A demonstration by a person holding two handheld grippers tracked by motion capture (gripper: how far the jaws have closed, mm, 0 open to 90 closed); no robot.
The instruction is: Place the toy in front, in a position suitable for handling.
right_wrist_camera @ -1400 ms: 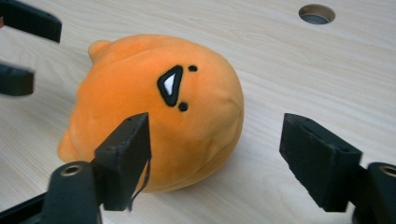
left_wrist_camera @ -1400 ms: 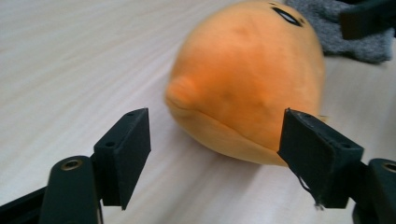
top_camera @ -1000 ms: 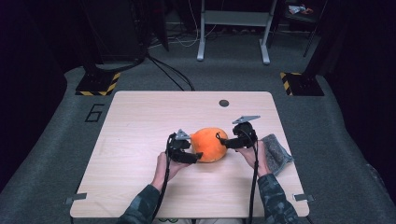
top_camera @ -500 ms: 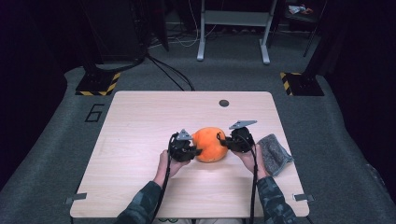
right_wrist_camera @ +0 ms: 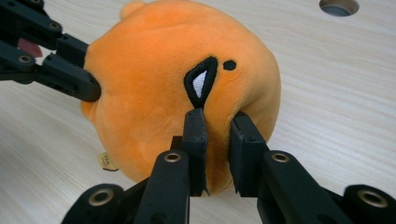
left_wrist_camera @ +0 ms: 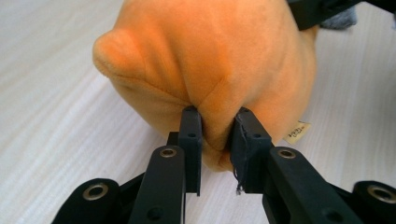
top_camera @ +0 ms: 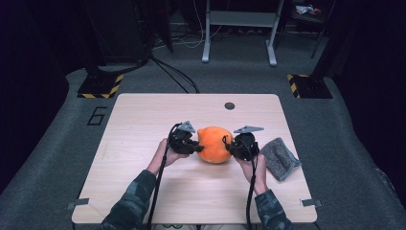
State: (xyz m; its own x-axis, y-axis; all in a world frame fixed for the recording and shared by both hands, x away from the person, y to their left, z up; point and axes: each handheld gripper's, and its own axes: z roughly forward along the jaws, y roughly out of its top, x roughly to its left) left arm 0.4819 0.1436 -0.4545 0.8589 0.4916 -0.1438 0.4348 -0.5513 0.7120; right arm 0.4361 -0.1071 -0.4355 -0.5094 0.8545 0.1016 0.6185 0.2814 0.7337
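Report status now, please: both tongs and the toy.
Left tongs pinching round orange plush toy. Right tongs pinching its other side. Toy resting on wooden table. Grey folded cloth lies apart, nothing blocking.

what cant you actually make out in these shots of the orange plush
- Underside of the orange plush: hidden against the table in every view.
- Print on its small tag: too small, left gripper view.
- Grey cloth: texture blurred, high view.
- Plush top: cut off by the upper edge, left gripper view.
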